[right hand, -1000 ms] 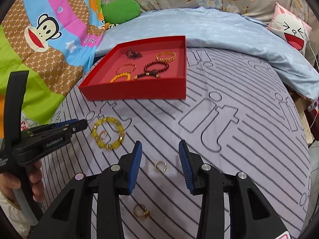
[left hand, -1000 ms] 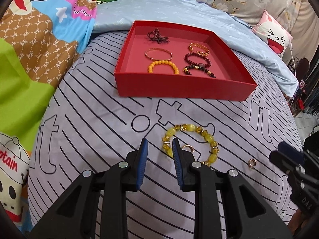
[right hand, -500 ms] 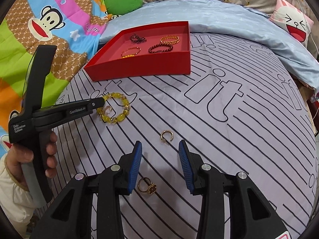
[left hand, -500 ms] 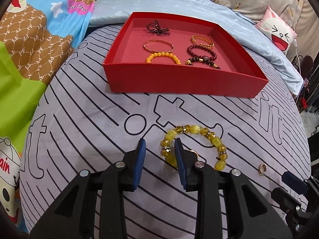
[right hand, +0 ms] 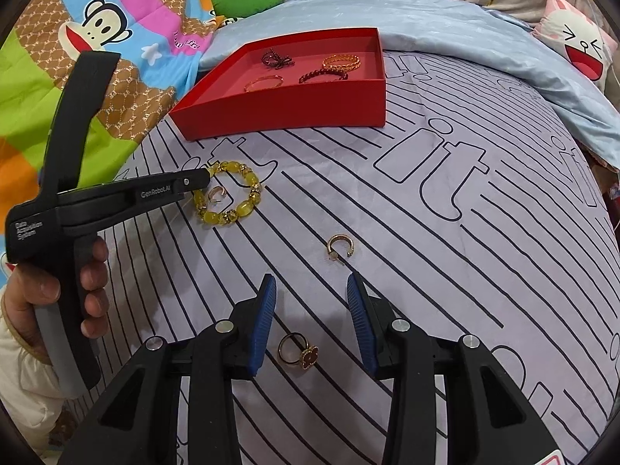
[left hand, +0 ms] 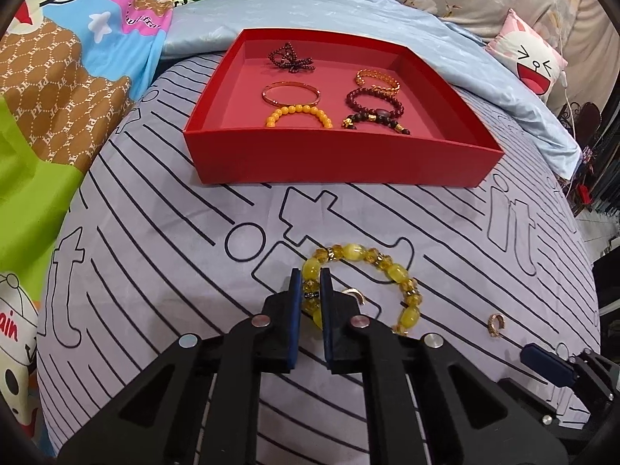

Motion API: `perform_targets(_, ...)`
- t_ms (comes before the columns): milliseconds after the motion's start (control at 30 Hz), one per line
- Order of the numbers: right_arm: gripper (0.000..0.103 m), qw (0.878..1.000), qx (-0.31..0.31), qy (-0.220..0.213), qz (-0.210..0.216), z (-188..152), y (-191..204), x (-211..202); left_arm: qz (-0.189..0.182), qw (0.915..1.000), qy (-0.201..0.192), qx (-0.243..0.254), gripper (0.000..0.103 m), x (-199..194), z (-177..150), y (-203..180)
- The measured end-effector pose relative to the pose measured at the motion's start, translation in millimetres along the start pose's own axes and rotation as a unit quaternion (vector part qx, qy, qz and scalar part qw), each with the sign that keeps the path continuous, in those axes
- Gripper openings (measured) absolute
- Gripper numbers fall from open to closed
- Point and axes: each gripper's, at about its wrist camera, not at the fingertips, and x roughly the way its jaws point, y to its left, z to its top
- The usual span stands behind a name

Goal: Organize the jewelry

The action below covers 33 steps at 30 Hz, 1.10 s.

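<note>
My left gripper [left hand: 310,277] is shut on the left side of a yellow beaded bracelet [left hand: 391,271], which lies on the striped bedspread; in the right wrist view the gripper [right hand: 201,182] meets the bracelet [right hand: 248,203] there too. A small gold ring [left hand: 354,293] lies inside the bracelet's loop. A red tray [left hand: 337,170] beyond holds several bracelets. My right gripper [right hand: 312,290] is open and empty, over a gold ring with a dark red charm [right hand: 300,352]. A gold open ring [right hand: 340,246] lies just ahead of it.
The tray [right hand: 294,110] sits at the far side of the bed. A light blue quilt [left hand: 310,4] and a cartoon pillow [left hand: 531,62] lie behind it. A colourful blanket [left hand: 58,58] covers the left. The bed edge drops off at the right.
My left gripper moved forward and closed its jaws onto the yellow bracelet. My right gripper drew back, so the charm ring now lies between its fingers.
</note>
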Motion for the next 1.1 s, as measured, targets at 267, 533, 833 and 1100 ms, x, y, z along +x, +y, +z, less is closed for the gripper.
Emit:
perform_targets(267, 0.035, 1.0, -0.006, 0.014, 0.002, -13, 3, 5, -0.01, 0.9999, 0.01, -0.005, 0.009, -16, -20, -2)
perform_targets(533, 0.034, 1.0, -0.01, 0.016, 0.007, -20, 7, 2, -0.023, 0.9995, 0.018, -0.012, 0.009, -32, -43, -1)
perform_targets(833, 0.034, 1.0, -0.013, 0.018, 0.006, -29, 11, 1, -0.031, 0.9989, 0.033, -0.01, 0.009, -35, -62, -4)
perform_targets(1100, 0.032, 1.0, -0.012, 0.014, 0.002, -30, 12, 1, -0.035, 0.9987, 0.037, -0.006, 0.009, -39, -73, -6)
